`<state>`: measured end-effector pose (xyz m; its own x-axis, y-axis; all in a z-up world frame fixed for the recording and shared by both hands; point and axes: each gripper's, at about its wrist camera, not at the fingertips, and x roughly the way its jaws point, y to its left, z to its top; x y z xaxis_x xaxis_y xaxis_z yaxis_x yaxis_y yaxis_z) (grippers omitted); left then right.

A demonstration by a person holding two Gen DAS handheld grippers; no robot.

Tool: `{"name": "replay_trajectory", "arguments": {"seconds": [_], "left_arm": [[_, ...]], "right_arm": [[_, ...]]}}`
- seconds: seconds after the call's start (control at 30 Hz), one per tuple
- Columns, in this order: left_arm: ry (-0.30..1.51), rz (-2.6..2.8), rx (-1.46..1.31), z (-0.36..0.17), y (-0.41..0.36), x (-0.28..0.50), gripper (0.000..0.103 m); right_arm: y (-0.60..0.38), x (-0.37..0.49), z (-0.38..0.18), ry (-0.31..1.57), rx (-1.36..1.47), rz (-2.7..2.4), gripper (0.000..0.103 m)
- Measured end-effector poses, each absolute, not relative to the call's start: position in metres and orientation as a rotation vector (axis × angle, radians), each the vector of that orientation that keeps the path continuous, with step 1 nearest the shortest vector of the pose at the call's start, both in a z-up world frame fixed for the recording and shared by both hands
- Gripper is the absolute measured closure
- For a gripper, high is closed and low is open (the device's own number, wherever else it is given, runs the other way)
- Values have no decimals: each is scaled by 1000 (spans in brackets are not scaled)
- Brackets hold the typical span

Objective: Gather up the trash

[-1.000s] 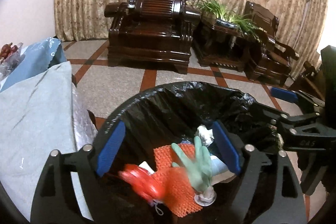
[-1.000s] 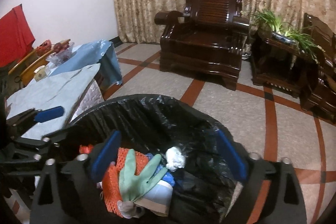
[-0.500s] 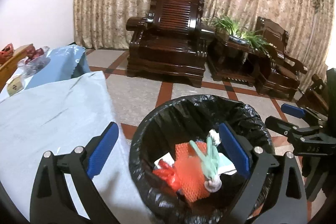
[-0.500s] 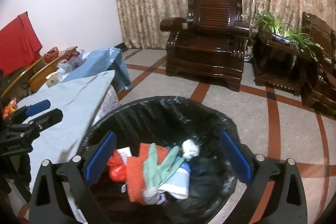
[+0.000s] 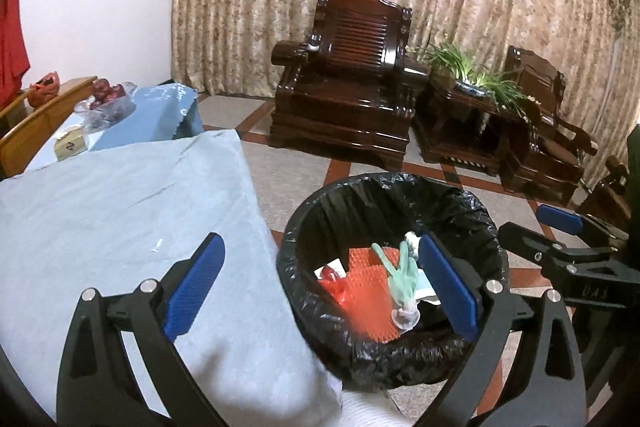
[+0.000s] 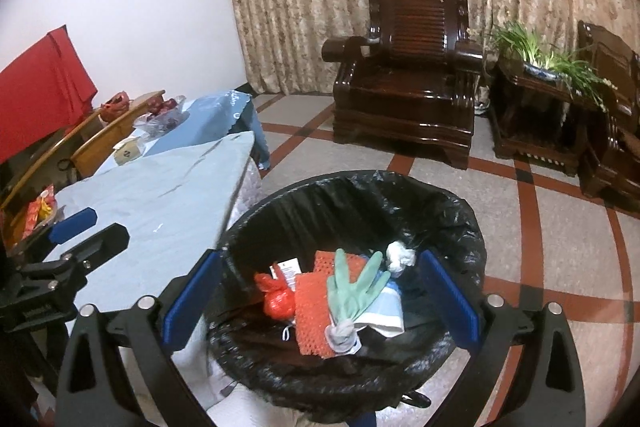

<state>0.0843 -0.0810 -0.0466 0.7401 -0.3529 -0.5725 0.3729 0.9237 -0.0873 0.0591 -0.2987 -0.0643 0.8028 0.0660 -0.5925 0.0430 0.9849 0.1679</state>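
A black-lined trash bin (image 5: pixel 384 183) (image 6: pixel 360 179) stands on the floor beside the blue-clothed table (image 5: pixel 120 207) (image 6: pixel 160 195). Inside lie a green glove (image 5: pixel 400 275) (image 6: pixel 352 291), an orange mesh (image 5: pixel 368 303) (image 6: pixel 312 307), a red bag (image 5: pixel 334 283) (image 6: pixel 280 301), a crumpled white tissue (image 6: pixel 400 255) and a small paper card (image 6: pixel 286 269). My left gripper (image 5: pixel 318 247) hangs open and empty over the table corner and the bin's left rim. My right gripper (image 6: pixel 320 259) is open and empty above the bin. Each gripper appears at the edge of the other's view.
A dark wooden armchair (image 5: pixel 348 99) (image 6: pixel 404 79) and a side table with a green plant (image 5: pixel 472 71) (image 6: pixel 540 55) stand before the curtain. A second blue-clothed table holds a bag of fruit (image 5: pixel 108 103) (image 6: pixel 164 115). Wooden chairs and a red cloth (image 6: pixel 40 87) sit far left.
Both grippers have pulled back and up from the bin, which now looks smaller. The left one has swung left over the table, its jaws a little wider. The trash lies still.
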Motion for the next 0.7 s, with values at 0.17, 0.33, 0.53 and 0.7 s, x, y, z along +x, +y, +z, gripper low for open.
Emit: {"name": "replay_trajectory", "arguments": {"seconds": [0.17, 0.33, 0.53, 0.7], "left_arm": [[586, -373, 34, -30, -71, 67, 7], [544, -370, 40, -12, -65, 47, 7], [516, -353, 25, 3, -53, 33, 7], [503, -341, 19, 9, -48, 30, 7]], "right_arm": [[-285, 46, -51, 617, 156, 30, 6], [-271, 35, -34, 585, 122, 48, 6], [-262, 26, -16, 550, 104, 64, 6], [-259, 23, -8, 535, 89, 74, 6]]}}
